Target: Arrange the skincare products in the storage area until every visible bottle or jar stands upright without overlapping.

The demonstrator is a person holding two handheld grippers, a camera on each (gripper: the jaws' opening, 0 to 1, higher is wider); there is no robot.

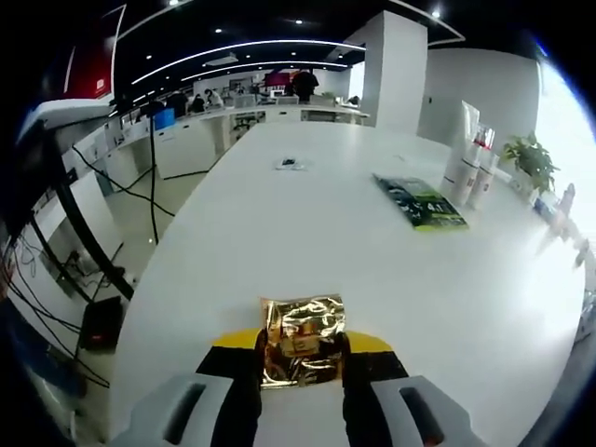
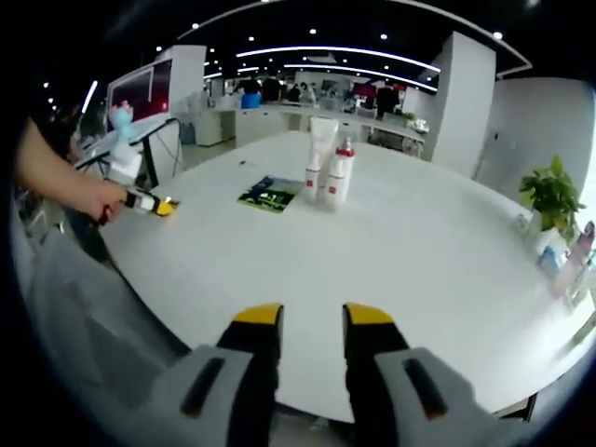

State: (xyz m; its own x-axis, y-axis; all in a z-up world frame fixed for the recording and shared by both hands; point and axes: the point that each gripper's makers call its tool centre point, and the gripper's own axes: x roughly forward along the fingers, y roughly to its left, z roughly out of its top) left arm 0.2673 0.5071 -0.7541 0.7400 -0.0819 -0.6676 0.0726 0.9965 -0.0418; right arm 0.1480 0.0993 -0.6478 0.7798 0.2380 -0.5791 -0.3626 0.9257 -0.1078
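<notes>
**Gold packet clamped in left claw, bottles standing across the surface**

In the left gripper view, the left claw (image 1: 300,356) is closed onto a crinkly gold foil packet (image 1: 301,349), pinched between both jaws right over the near edge of the white surface (image 1: 307,242). Farther off to the right, a cluster of white skincare bottles (image 1: 468,168) is seen standing upright, with a dark green booklet (image 1: 421,201) lying flat just beside them. A potted plant (image 1: 529,160) is spotted behind.

In the right gripper view, the right claw (image 2: 312,328) is held partly open with nothing between the jaws. The bottles (image 2: 329,173) are upright mid-surface, booklet (image 2: 268,194) near them. The other claw (image 2: 154,203) is seen at the left edge, gripped by a hand (image 2: 93,197).
</notes>
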